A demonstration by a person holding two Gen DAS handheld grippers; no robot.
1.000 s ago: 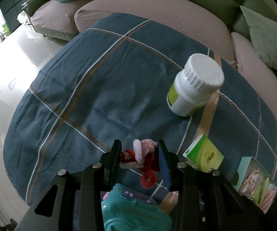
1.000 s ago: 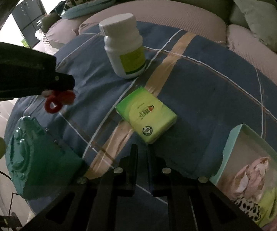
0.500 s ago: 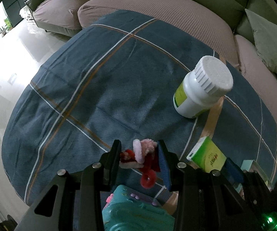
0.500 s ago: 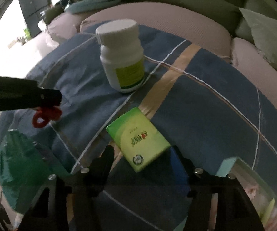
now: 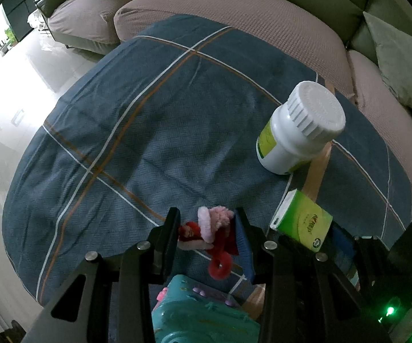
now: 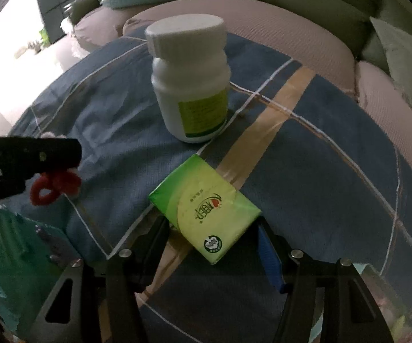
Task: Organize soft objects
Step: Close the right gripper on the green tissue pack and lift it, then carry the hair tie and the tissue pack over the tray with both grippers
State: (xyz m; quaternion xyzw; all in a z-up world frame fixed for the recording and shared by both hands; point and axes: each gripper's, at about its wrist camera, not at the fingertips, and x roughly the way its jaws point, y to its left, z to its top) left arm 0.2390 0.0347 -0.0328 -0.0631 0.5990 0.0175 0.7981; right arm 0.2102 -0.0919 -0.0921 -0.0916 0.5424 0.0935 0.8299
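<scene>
My left gripper (image 5: pixel 207 228) is shut on a bundle of pink and red fluffy hair ties (image 5: pixel 213 230), held above the blue checked cloth; a red loop hangs below it and shows in the right wrist view (image 6: pixel 53 187). My right gripper (image 6: pixel 211 234) is open, its jaws on either side of the green tissue pack (image 6: pixel 206 213) that lies on the cloth. The pack also shows in the left wrist view (image 5: pixel 303 223), with the right gripper (image 5: pixel 317 243) around it.
A white bottle with a green label (image 6: pixel 190 85) stands behind the tissue pack, also in the left wrist view (image 5: pixel 297 131). A teal toy case (image 5: pixel 203 314) lies under my left gripper. A sofa with cushions (image 5: pixel 234 14) curves behind the table.
My right gripper opened and moved forward until its jaws came around the green tissue pack. My left gripper kept hold of the hair ties and barely moved.
</scene>
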